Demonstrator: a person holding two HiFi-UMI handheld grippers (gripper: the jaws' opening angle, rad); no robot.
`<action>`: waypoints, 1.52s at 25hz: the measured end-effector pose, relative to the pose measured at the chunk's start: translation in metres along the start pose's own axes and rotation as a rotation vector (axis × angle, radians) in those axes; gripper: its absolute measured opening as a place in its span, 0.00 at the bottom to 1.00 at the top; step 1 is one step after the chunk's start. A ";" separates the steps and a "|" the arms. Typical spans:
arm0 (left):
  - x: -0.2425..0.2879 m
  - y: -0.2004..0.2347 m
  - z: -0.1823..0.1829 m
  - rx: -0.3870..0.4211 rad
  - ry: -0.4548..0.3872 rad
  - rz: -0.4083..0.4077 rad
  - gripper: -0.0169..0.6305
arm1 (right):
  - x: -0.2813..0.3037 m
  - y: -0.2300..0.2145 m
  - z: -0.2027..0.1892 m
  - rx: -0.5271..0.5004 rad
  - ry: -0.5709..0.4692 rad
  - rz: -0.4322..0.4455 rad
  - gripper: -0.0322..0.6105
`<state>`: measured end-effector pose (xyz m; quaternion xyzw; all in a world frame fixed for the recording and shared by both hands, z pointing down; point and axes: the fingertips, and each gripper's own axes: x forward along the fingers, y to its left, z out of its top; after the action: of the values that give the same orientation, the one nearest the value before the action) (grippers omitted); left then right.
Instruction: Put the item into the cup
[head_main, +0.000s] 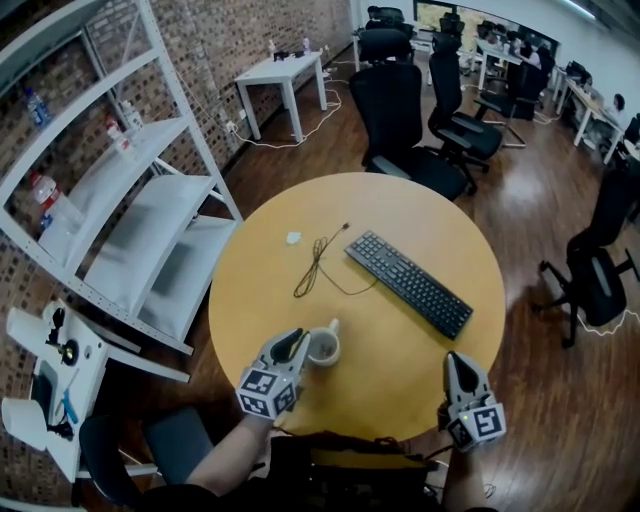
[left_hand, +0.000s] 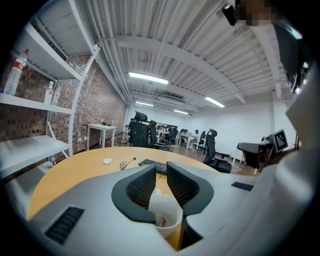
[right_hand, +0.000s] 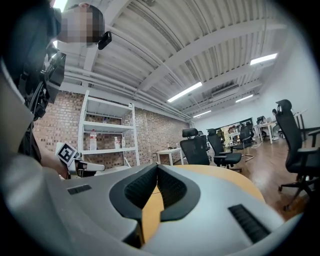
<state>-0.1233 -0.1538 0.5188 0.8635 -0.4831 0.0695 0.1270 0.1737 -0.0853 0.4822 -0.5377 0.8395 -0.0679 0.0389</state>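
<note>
A white cup (head_main: 323, 348) stands on the round wooden table (head_main: 260, 280) near its front edge. My left gripper (head_main: 297, 346) sits right beside the cup's left side. In the left gripper view the cup (left_hand: 169, 212) is just below the left gripper (left_hand: 161, 176), whose jaws stand a little apart with nothing between them. A small white thing with a red mark (left_hand: 162, 222) lies inside the cup against its wall. My right gripper (head_main: 458, 362) rests at the table's front right, away from the cup; seen in its own view, the right gripper (right_hand: 156, 172) is shut and empty.
A black keyboard (head_main: 408, 283) lies across the table's middle right, with a black cable (head_main: 315, 265) and a small white scrap (head_main: 293, 238) to its left. White shelving (head_main: 150, 230) stands left of the table and black office chairs (head_main: 400, 120) behind it.
</note>
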 end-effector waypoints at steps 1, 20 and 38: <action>-0.006 0.004 0.004 -0.015 -0.019 0.007 0.12 | 0.004 0.004 0.001 -0.005 0.000 0.007 0.06; -0.097 0.107 0.005 -0.143 -0.136 0.215 0.05 | 0.048 0.036 0.000 -0.056 0.044 0.005 0.05; -0.078 0.102 0.014 -0.135 -0.145 0.152 0.05 | 0.040 0.038 -0.002 -0.066 0.072 -0.017 0.05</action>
<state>-0.2506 -0.1454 0.5016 0.8168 -0.5585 -0.0163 0.1440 0.1225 -0.1061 0.4783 -0.5432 0.8375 -0.0596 -0.0096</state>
